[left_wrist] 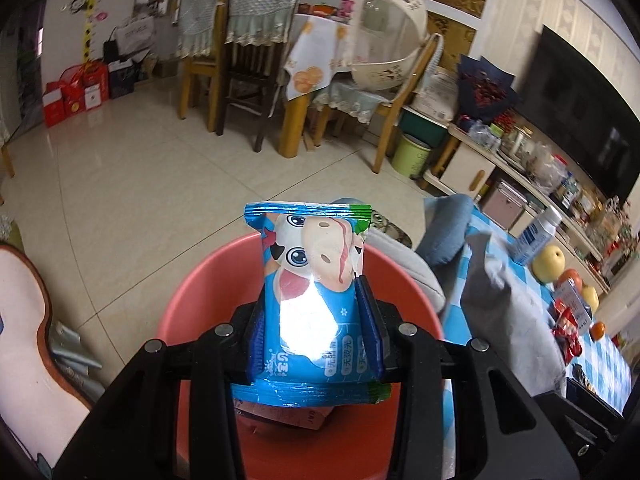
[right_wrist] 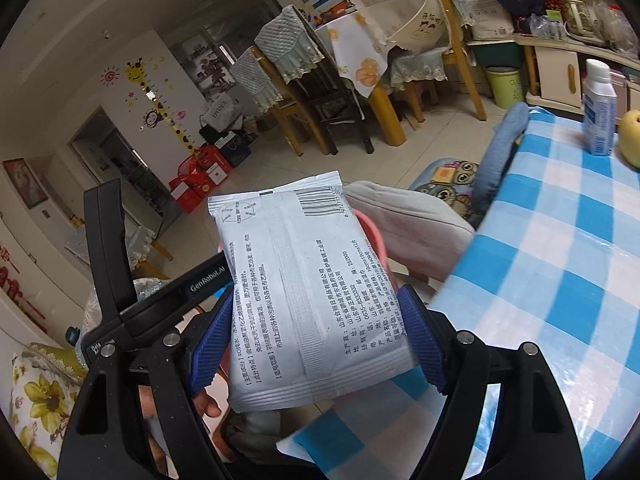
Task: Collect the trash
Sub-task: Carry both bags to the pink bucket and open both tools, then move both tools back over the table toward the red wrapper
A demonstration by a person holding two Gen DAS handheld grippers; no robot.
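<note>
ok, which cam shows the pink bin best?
Left wrist. The pink bin shows most of its rim and its inside, below the cow-print packet in the left gripper. The right wrist view shows only a sliver of pink rim behind the white packet.

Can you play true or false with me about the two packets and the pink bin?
1. The left gripper holds a blue packet with a cartoon cow. True.
2. That packet is over a green bin. False: the bin under it is pink.
3. The right gripper is empty. False: it holds a white packet with a barcode.
4. A blue and white checked cloth covers the table. True.
5. The white bottle lies on its side. False: it stands upright.
</note>
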